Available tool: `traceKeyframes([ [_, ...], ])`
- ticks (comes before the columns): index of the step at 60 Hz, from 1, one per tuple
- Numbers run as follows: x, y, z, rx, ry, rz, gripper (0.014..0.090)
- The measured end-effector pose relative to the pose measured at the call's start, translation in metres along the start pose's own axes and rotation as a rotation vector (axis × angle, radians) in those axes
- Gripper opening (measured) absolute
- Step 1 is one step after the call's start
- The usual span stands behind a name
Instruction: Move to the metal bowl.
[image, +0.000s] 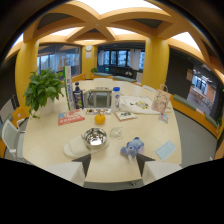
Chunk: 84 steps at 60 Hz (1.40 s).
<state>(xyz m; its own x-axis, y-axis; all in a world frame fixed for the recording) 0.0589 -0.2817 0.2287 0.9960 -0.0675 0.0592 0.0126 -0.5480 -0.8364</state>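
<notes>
Blue plush toy (132, 147), potted plant (43, 90)

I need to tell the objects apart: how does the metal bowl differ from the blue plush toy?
The metal bowl is shiny silver, round and open upward; the blue plush toy is soft, matte blue and irregular. The bowl looks wider. Both rest on the table just beyond the open claw.
</notes>
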Motion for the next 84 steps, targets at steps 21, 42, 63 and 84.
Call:
traceKeyframes([
  [21,-0.045,0.018,-0.024,-0.009,0.025,-0.001,0.0859],
  [42,-0.085,0.038,0.03,-0.017,0.012,0.027,0.0863],
  [63,-0.084,0.039,0.144,-0.056,-0.042,0.018,0.0861],
  [84,-0.09,0.045,0.178,-0.104,-0.057,0.014,0.086],
])
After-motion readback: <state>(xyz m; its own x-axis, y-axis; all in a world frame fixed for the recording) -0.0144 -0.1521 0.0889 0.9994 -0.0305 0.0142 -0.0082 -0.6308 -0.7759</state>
